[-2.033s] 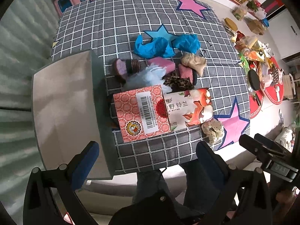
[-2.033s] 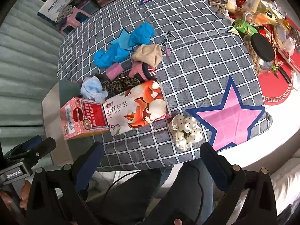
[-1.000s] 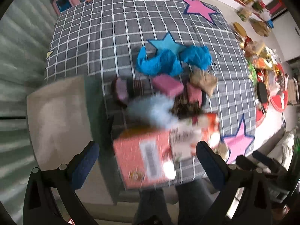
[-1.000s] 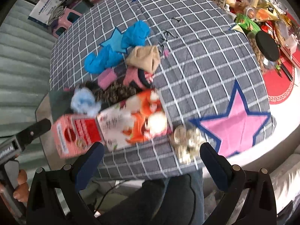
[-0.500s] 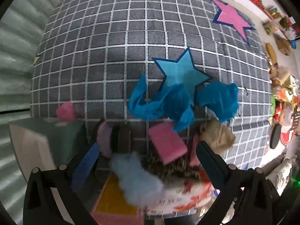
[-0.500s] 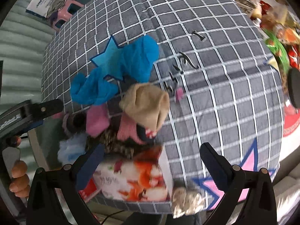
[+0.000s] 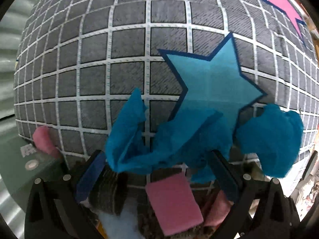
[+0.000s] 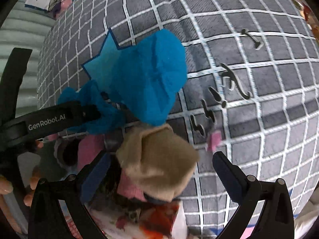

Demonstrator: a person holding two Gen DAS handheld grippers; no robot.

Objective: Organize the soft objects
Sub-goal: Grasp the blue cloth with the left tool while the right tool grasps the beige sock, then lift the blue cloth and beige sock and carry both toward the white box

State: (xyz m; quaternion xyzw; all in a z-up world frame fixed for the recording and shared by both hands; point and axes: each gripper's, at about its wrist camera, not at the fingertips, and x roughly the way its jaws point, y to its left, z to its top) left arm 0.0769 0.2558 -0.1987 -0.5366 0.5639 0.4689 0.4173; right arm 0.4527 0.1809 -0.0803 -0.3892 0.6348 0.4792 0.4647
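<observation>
A pile of soft items lies on the grey checked tablecloth. My left gripper stands open low over a crumpled blue cloth, with a folded pink cloth just behind it. A second blue cloth lies to the right, and a dark striped sock sits by the left finger. My right gripper is open around a beige sock that rests on a pink sock. The blue cloth lies beyond, where a left gripper finger reaches it.
A printed box with a red fox lies under the right gripper's base. A small pink piece and black printed marks are on the cloth to the right. A pink roll sits at the tablecloth's left edge. A hand holds the left gripper.
Both grippers have dropped and moved forward over the pile. The boxes have slid out of the left view. The blue cloths and beige sock now fill the frames. Both stay open.
</observation>
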